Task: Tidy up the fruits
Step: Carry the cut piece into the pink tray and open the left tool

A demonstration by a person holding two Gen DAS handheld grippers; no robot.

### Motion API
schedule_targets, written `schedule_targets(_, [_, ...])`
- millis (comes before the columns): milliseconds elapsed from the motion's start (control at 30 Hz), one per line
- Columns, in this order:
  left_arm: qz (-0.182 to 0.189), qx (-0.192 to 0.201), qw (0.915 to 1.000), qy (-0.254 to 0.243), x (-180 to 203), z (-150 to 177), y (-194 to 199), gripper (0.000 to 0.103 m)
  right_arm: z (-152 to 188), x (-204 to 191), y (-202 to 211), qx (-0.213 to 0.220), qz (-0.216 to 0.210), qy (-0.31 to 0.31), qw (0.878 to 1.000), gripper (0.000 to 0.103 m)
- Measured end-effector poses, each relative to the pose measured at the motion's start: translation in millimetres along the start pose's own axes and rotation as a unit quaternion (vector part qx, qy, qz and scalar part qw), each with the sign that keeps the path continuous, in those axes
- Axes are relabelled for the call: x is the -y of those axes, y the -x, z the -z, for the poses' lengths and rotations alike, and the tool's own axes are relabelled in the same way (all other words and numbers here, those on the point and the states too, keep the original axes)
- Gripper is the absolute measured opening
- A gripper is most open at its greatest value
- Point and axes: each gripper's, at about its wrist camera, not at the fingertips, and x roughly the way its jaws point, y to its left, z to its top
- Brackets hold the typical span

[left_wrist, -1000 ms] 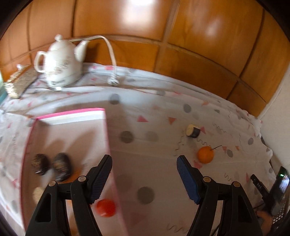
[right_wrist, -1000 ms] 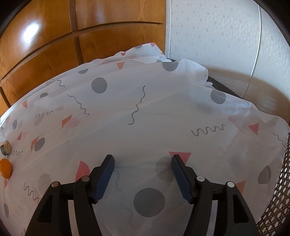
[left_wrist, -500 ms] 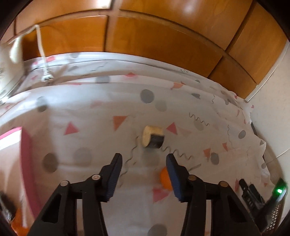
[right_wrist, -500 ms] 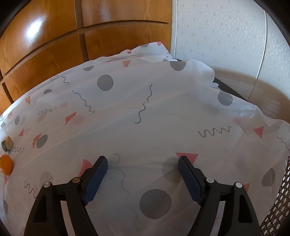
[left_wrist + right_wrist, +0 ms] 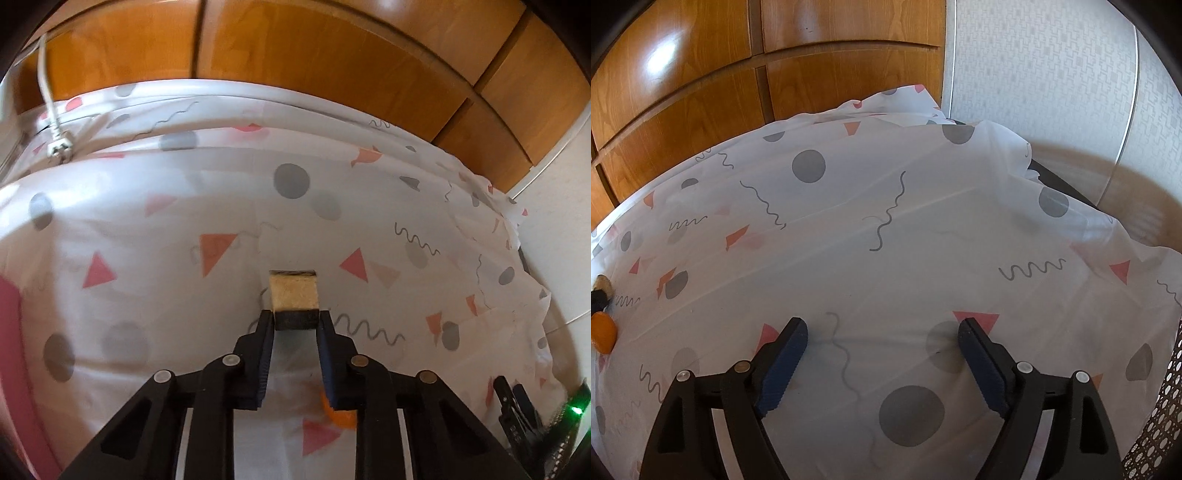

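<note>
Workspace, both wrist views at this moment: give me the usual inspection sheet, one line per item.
Surface: table under a white patterned cloth, wrinkled near the far edge.
Job's things: cut fruit piece, pale face with dark rind, pinched at the fingertips; orange fruit on the cloth, partly hidden behind the fingers; pink tray edge at far left.
Clutter: dark device with a green light at lower right.
Grippers: left gripper shut on the fruit piece; right gripper open, over bare cloth.
Cables: white cord and plug at the far left of the cloth.
Surroundings: wooden panelling behind; pale textured wall at right.
</note>
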Motion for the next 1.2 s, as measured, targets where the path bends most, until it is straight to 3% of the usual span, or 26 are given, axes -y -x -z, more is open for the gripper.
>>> schedule_targets(300, [0.003, 0.044, 0.9974, 0.057, -36.9, 28.7, 60.3, 0.022, -0.6, -0.8, -0.2, 0.000, 0.000, 0.002, 1.000, 0.086])
schedule_targets(600, [-0.028, 0.099, 0.9878, 0.117, -105.0, 64.2, 128.0, 0.022, -0.4, -0.7, 0.0, 0.000, 0.000, 0.001, 1.000, 0.086])
schedule_targets(800, [-0.055, 0.103, 0.9826, 0.145, -138.1, 89.8, 139.9, 0.020, -0.4, -0.6, 0.1, 0.000, 0.000, 0.001, 1.000, 0.086])
schedule_targets(1067, [-0.063, 0.104, 0.9800, 0.157, -150.8, 104.7, 141.0, 0.020, -0.8, -1.2, 0.4, -0.001, 0.000, 0.001, 1.000, 0.086])
schedule_targets(1200, [-0.074, 0.114, 0.9830, 0.123, -134.3, 108.4, 148.3, 0.020, -1.3, -1.4, 0.2, 0.000, -0.002, 0.001, 1.000, 0.086])
